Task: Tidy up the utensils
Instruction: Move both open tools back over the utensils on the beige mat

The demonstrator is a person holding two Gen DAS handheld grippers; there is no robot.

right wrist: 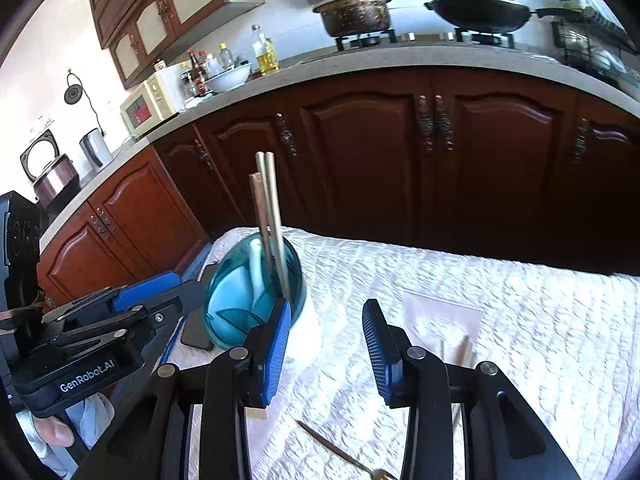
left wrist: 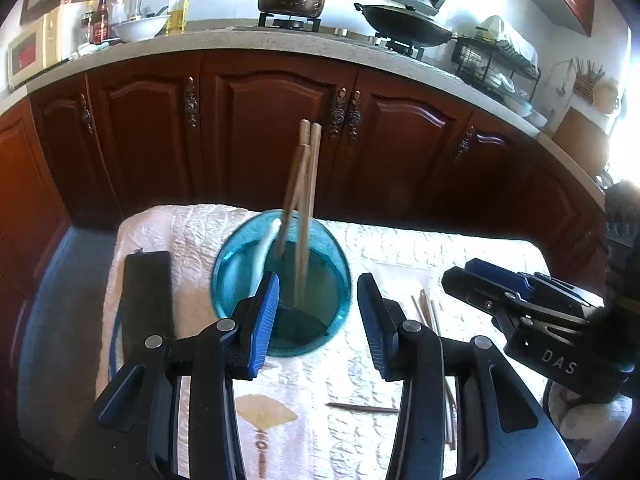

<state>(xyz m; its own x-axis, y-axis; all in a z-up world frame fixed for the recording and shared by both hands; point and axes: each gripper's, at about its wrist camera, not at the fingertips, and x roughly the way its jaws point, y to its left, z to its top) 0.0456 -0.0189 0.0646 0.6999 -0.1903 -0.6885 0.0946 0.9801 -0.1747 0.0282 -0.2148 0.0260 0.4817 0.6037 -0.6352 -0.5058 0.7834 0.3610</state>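
Kitchen cabinets behind; the work surface was a counter (left wrist: 360,248) under white quilted cloth. Blue cup (left wrist: 280,280) stood upright as the collection point, already holding chopsticks (left wrist: 306,184) and a white spoon (left wrist: 264,252). My left gripper (left wrist: 318,320) sat just short of the cup, jaws apart, empty. Right gripper (right wrist: 326,350) was also apart and empty. Loose chopsticks (left wrist: 426,310) lay flat beside the cup, probably next.

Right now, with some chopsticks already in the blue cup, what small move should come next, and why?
Probably lower the right hand-held gripper onto the loose chopsticks beside it on the cloth: its jaws stand open and empty, and the blue cup already holds others.
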